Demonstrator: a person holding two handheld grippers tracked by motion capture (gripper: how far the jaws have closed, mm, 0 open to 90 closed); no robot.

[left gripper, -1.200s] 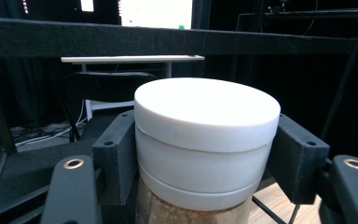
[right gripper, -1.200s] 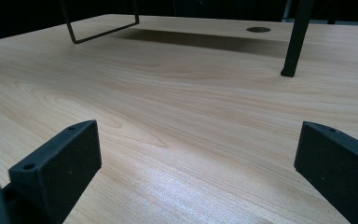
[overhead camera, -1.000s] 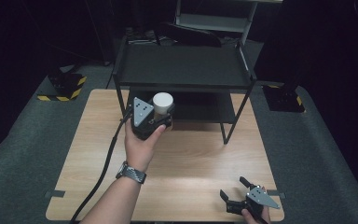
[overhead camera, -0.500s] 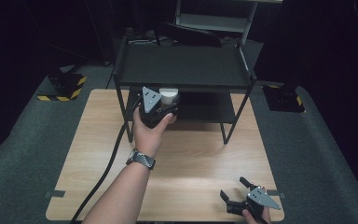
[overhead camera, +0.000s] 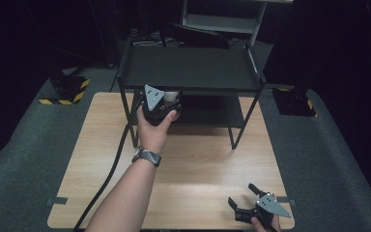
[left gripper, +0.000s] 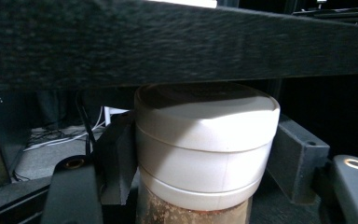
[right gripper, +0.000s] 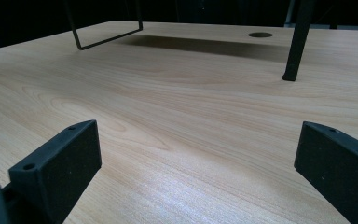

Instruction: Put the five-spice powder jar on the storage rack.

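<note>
The left hand-held gripper (overhead camera: 168, 105) clamps a white-lidded jar (left gripper: 205, 144) just under the black shelf rack's (overhead camera: 188, 72) top tier. The right hand-held gripper (overhead camera: 244, 200) rests spread wide and empty, low over the desk (overhead camera: 207, 164) near its front edge.

The shelf's top deck (left gripper: 177, 42) sits just above the white lid (left gripper: 205, 112), seemingly barely apart.

High view overlooks table (overhead camera: 193, 164); tool views sit low, perhaps sharing the shelf (overhead camera: 188, 72)
</note>
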